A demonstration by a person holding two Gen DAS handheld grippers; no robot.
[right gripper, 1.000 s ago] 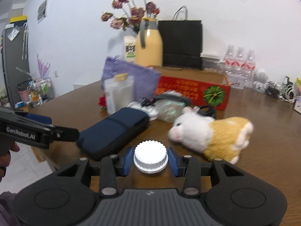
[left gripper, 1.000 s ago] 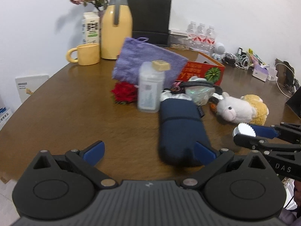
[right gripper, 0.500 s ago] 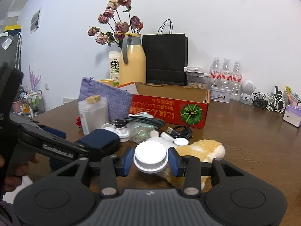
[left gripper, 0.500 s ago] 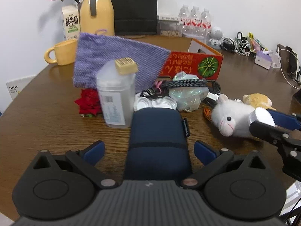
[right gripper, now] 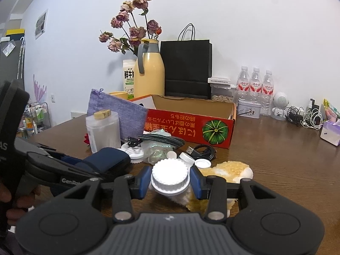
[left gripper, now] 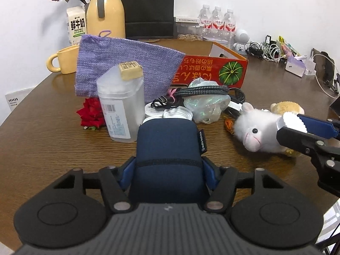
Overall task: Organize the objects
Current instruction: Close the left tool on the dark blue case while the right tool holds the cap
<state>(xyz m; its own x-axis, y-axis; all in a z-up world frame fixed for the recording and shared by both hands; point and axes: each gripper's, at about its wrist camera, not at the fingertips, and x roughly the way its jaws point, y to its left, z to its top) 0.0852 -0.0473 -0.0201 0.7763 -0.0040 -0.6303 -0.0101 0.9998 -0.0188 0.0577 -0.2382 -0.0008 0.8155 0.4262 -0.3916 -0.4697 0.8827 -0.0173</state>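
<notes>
A navy blue fabric case [left gripper: 167,140] lies on the brown table [left gripper: 53,140], lengthwise between the fingers of my left gripper [left gripper: 169,167]. Its jaws are closing, and both blue pads [left gripper: 128,170] touch the sides of the case's near end. The right wrist view shows the same case [right gripper: 110,159] at lower left. My right gripper [right gripper: 170,179] is shut on a white ridged cap [right gripper: 170,177] and holds it above a white and yellow plush toy [right gripper: 229,170]. From the left wrist view, the right gripper [left gripper: 292,124] with the cap [left gripper: 286,120] hangs beside the plush [left gripper: 259,131].
Just beyond the case stand a clear plastic container [left gripper: 121,110], a red rose [left gripper: 91,114], loose white lids [left gripper: 176,113], a crumpled bag [left gripper: 206,106] and cables. Behind them are a purple cloth [left gripper: 127,63], an open red box [right gripper: 191,125], a yellow jug [left gripper: 106,14] and a mug [left gripper: 63,61].
My left gripper slid forward until the navy case lay between its fingers, then its jaws narrowed onto the case. My right gripper shifted with the cap over the plush toy, then held still.
</notes>
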